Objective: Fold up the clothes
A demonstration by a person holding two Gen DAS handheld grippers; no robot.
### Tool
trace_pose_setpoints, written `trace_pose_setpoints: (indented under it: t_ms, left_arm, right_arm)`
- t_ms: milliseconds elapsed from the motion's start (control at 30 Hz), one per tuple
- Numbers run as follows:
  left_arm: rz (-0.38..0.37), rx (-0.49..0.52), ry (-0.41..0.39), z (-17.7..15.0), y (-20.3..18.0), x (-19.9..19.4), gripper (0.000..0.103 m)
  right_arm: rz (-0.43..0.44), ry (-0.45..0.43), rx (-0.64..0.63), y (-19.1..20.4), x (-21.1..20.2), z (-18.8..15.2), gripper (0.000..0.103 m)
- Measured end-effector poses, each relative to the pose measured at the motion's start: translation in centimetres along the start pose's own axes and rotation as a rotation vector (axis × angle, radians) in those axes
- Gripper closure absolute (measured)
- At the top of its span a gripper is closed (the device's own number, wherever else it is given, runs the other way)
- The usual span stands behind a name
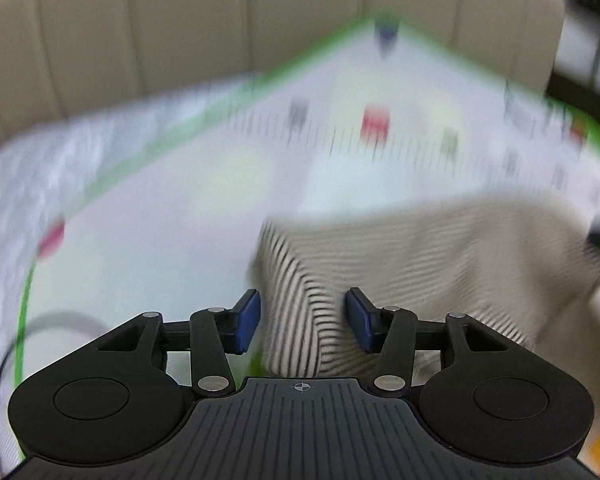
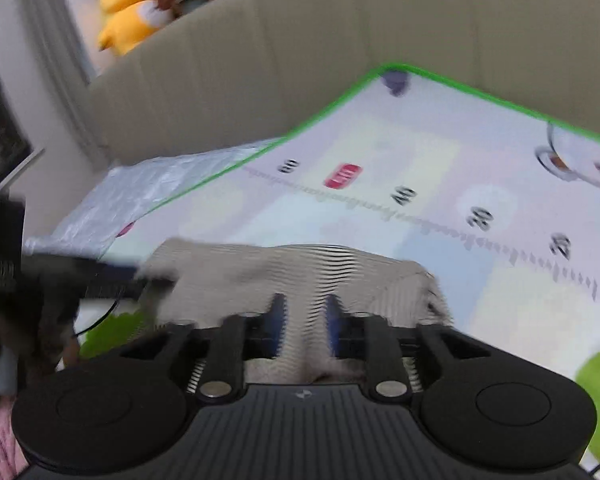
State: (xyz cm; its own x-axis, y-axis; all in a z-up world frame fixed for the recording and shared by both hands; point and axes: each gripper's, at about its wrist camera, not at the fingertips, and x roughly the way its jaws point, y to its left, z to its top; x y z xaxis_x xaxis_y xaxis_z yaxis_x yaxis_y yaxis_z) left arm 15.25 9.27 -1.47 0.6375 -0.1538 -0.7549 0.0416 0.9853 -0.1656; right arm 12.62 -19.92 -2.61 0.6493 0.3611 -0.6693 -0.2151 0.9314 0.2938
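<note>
A beige garment with thin dark stripes [image 1: 440, 260] lies on a pale play mat with a green border [image 1: 160, 216]. In the left wrist view a raised fold of it runs between the blue pads of my left gripper [image 1: 303, 318], whose jaws stand apart with gaps beside the cloth. In the right wrist view the same garment [image 2: 284, 272] passes between the pads of my right gripper [image 2: 305, 330], whose jaws stand closer together around the cloth. My left gripper [image 2: 60, 276] shows blurred at the garment's left end.
A beige padded headboard or sofa back [image 2: 340, 40] rises behind the mat [image 2: 480, 184]. A white quilted cover [image 2: 148, 188] lies left of the mat. A yellow plush toy [image 2: 128, 12] sits at the upper left. A thin black cable [image 1: 4, 380] runs along the left.
</note>
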Motion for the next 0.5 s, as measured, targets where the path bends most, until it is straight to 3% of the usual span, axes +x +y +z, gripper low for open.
trace_pose_setpoints:
  t_ms: [33, 133, 267, 400, 500]
  left_arm:
    - [0.004, -0.009, 0.043, -0.4, 0.6, 0.2, 0.038]
    - [0.012, -0.046, 0.138, -1.2, 2.5, 0.3, 0.033]
    - [-0.013, -0.179, 0.069, -0.7, 4.3, -2.3, 0.03]
    - [-0.074, -0.324, 0.019, -0.5, 5.5, -3.7, 0.019]
    - [-0.136, -0.386, 0.016, -1.3, 4.0, -2.2, 0.019]
  right_arm:
    - [-0.013, 0.021, 0.023, -0.9, 0.5, -0.3, 0.07]
    - [-0.085, 0.083, 0.084, -3.1, 2.2, -2.0, 0.072]
    - [-0.109, 0.045, 0.111, -3.7, 1.3, -2.4, 0.071]
    - [-0.088, -0.036, 0.138, -4.1, -0.7, -1.8, 0.055]
    - [-0.081, -0.02, 0.186, -4.8, 0.2, -2.4, 0.055]
